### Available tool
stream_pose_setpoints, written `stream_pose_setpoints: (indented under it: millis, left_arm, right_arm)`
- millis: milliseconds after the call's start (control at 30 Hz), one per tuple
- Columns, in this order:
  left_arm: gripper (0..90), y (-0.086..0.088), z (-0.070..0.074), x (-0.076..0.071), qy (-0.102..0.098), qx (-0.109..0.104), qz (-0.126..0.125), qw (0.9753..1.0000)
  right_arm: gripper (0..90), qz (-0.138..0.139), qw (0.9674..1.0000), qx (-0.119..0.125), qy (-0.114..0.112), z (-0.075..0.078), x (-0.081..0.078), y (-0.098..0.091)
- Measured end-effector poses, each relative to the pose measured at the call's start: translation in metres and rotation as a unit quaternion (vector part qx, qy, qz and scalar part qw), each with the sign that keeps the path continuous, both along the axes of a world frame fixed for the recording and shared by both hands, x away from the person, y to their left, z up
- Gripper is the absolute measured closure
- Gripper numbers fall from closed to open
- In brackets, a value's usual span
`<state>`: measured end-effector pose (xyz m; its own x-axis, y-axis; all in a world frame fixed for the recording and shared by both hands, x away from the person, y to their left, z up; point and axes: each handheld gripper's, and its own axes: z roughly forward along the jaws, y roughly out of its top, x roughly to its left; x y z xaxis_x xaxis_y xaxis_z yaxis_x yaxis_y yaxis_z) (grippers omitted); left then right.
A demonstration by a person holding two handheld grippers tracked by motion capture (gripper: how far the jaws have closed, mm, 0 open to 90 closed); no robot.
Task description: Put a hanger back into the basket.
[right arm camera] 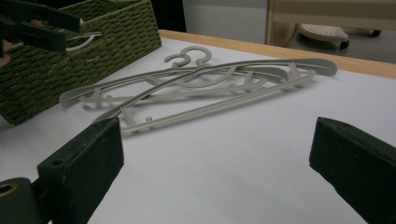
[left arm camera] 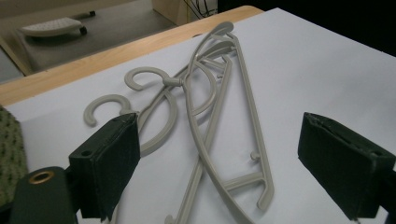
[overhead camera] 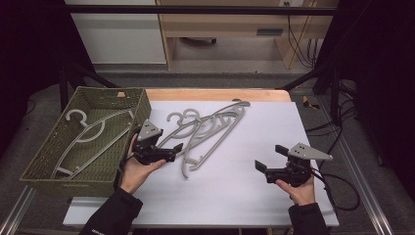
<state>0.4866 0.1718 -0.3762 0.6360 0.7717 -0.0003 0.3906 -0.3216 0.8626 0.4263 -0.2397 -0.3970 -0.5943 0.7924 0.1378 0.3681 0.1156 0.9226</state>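
My right tongs (overhead camera: 266, 164) hang wide open and empty above bare white surface (overhead camera: 254, 191), well apart from the work. My left tongs (overhead camera: 176, 149), also spread open, sit just beside the tangled pile of grey hangers (overhead camera: 208, 129) lying mid-surface. Beyond, the green basket (overhead camera: 46, 174) already holds one hanger (overhead camera: 85, 134). The risk, I think: interlocked hooks, so lifting one hanger drags its neighbours along.

Light falls from overhead onto the white table sheet (overhead camera: 235, 181), which glows pale lilac while the room's sides sink into black. Shadows are soft. The high view is grainy; both gripper views blur their near jaws.
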Motion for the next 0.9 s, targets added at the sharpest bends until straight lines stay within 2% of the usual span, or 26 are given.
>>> stream_pose_setpoints:
  millis: [33,67,200,400,700,767,900]
  left_arm:
    - [12.7,-0.003,-0.003,0.004,0.002,-0.003,0.006,1.0000]
    - [12.9,-0.005,-0.005,0.009,0.005,0.004,0.005,1.0000]
    - [14.3,-0.011,-0.014,0.026,0.024,-0.005,0.016,0.9996]
    - [16.8,-0.015,-0.029,0.046,0.035,-0.006,0.027,0.9990]
    - [24.2,-0.021,-0.049,0.066,0.052,-0.002,0.032,0.9982]
    - [26.8,-0.025,-0.055,0.069,0.052,0.008,0.034,0.9980]
    - [32.0,-0.031,-0.065,0.076,0.061,0.015,0.034,0.9975]
  right_arm:
    - [3.2,0.000,1.0000,0.000,0.001,0.000,0.000,0.000]
    - [3.2,0.000,1.0000,0.000,0.000,0.000,0.000,0.000]
    - [3.2,0.002,1.0000,-0.002,0.000,0.000,0.000,0.000]
    - [3.2,0.003,1.0000,-0.003,-0.001,0.000,0.000,0.000]
    - [3.1,0.006,1.0000,-0.006,0.000,-0.001,0.001,0.001]
    - [3.1,0.006,1.0000,-0.007,0.000,-0.002,0.001,0.001]
    - [3.1,0.007,1.0000,-0.006,0.000,-0.001,0.001,0.001]
